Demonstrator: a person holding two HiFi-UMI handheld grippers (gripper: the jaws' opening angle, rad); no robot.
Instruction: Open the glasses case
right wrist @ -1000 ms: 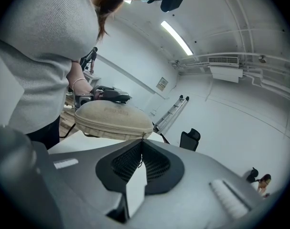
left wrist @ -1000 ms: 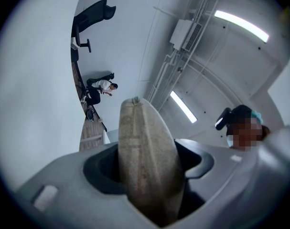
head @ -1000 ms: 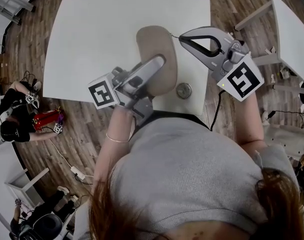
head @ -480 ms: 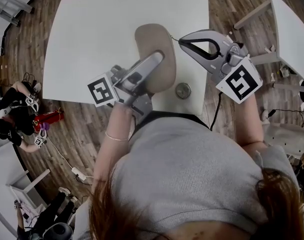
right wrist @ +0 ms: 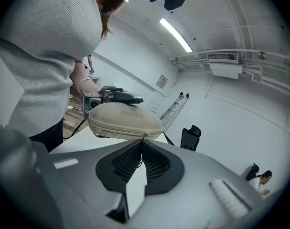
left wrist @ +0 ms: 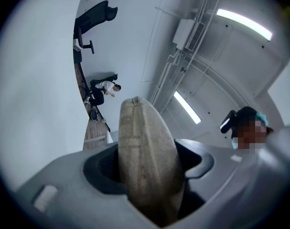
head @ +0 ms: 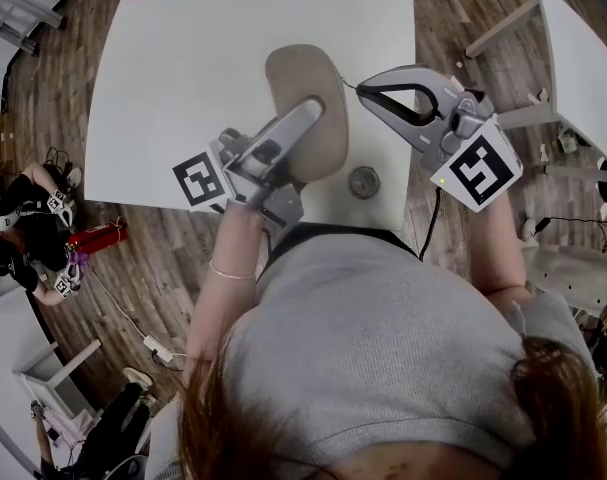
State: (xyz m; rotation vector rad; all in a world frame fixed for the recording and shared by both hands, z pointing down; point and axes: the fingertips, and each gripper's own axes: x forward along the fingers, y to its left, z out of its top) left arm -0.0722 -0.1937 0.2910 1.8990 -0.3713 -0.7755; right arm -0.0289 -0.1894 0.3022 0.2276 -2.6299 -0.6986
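Observation:
A beige, oval glasses case (head: 301, 83) is held above the white table (head: 173, 68). My left gripper (head: 313, 120) is shut on its near end; in the left gripper view the case (left wrist: 140, 137) stands edge-on between the jaws (left wrist: 147, 168). My right gripper (head: 361, 84) is at the case's right side with its jaws shut. In the right gripper view the case (right wrist: 123, 120) lies just beyond the tips (right wrist: 141, 146), zip seam closed, and its thin zipper pull (right wrist: 144, 138) runs down into the pinched tips.
A round metal grommet (head: 364, 181) sits in the table near its front edge. A second white table (head: 583, 58) stands at the right. People crouch on the wooden floor at the left (head: 23, 243), with cables and a power strip (head: 158, 348).
Both grippers and the case have stayed almost in place. The people on the floor at the left have shifted about.

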